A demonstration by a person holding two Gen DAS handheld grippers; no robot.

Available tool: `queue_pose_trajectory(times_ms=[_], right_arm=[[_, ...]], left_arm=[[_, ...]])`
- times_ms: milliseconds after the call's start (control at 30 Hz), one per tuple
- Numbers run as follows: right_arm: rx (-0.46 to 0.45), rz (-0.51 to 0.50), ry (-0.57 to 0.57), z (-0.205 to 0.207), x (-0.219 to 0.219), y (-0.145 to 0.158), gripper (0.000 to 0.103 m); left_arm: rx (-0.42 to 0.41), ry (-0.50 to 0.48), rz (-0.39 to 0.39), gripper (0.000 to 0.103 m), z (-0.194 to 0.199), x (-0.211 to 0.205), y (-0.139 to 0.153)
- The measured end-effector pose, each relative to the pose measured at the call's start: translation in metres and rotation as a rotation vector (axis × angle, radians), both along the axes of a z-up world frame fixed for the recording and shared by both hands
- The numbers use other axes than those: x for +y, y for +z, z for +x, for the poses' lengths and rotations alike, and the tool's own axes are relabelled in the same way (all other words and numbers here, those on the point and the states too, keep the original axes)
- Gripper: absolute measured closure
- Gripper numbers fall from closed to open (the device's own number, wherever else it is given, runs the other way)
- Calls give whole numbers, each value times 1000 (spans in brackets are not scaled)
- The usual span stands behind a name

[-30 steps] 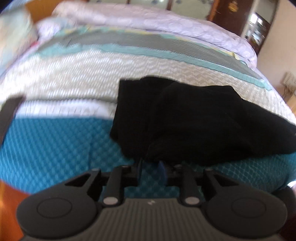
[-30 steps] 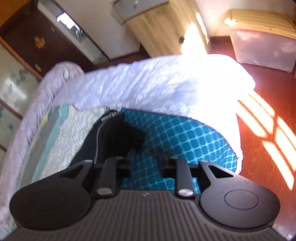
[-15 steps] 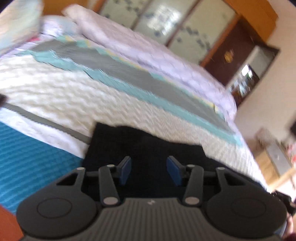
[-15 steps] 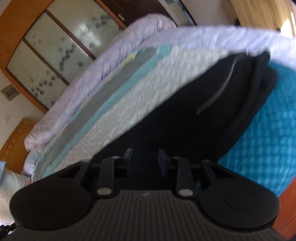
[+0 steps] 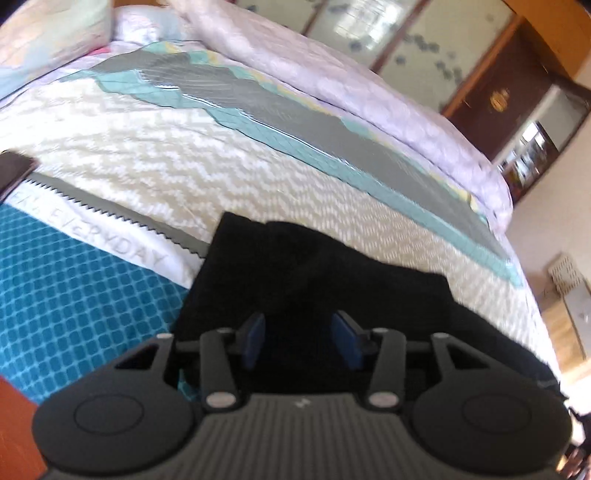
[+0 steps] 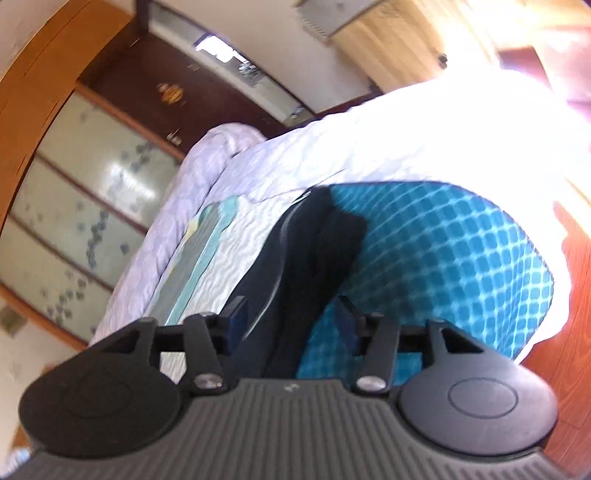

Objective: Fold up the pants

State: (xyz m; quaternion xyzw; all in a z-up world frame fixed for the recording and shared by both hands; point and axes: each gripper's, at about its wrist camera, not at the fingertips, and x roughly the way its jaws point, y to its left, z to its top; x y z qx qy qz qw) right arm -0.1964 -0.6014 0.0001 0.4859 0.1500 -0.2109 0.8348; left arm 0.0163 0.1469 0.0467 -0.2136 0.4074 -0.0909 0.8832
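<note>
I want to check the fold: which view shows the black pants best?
The left wrist view: the black pants lie broad across the bedspread, with top and left edges visible. The right wrist view shows only a narrow, foreshortened strip of them running away.

Bedroom backdrop, sunlit and a touch blurred.

A quilt [image 5: 192,155] fills the middle of the left view, zigzag-patterned, with a teal checked panel [image 5: 74,295] at lower left and a grey-and-teal band [image 5: 295,122] running diagonally above it. A lilac duvet [image 5: 351,74] lies along the top, a pillow [image 5: 44,33] in the upper left corner. Frosted wardrobe doors [image 6: 81,206] take the left of the right view, a dark cabinet [image 6: 177,88] sits upper centre, and red wood floor [image 6: 576,295] shows at right.
</note>
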Motion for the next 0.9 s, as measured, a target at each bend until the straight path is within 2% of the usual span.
queue_pose_trajectory(times_ms=[133,233,267,300,367,433,467,533,600,667,733,800,833,867,900], right_arm=[[-43,85,-23,14,-24,-12,37],[-26,68,-63,25,-27,-8,42],[-5,59,-71,28,-29,-6,61],[38,51,-72,32,-30,-6,89],[85,43,-63,37,-29,-8,92],[21,-15,-15,39,-15,9,93],[-8,-71,36,44,-3,23,93],[-7,-233,169,64,31,53,93],[8,-423,342,89,82,75,92],[43,-605,544,113,144,81,92],[105,-722,717,136,203,68,92],[181,-790,845,152,250,39,89],[242,-814,906,159,270,20,87],[311,-830,968,163,287,2,78],[379,-877,997,163,301,-12,75]], left_arm=[[7,26,-21,61,3,1,6],[-14,5,0,61,1,-8,13],[-18,-5,9,61,1,-13,15],[-22,-14,17,61,2,-16,14],[-28,-23,24,61,1,-22,15],[-26,-21,14,61,-1,-22,15],[-25,-18,6,61,-1,-21,14],[-21,-14,-6,61,-3,-18,14],[-19,-12,-14,61,-3,-15,11],[-21,-2,-32,61,-4,-11,8],[-20,5,-58,61,-7,-6,5],[-13,15,-70,61,-11,1,1],[-8,23,-75,61,-13,5,-2],[-3,33,-79,61,-16,10,-3],[1,44,-85,61,-19,16,-4]])
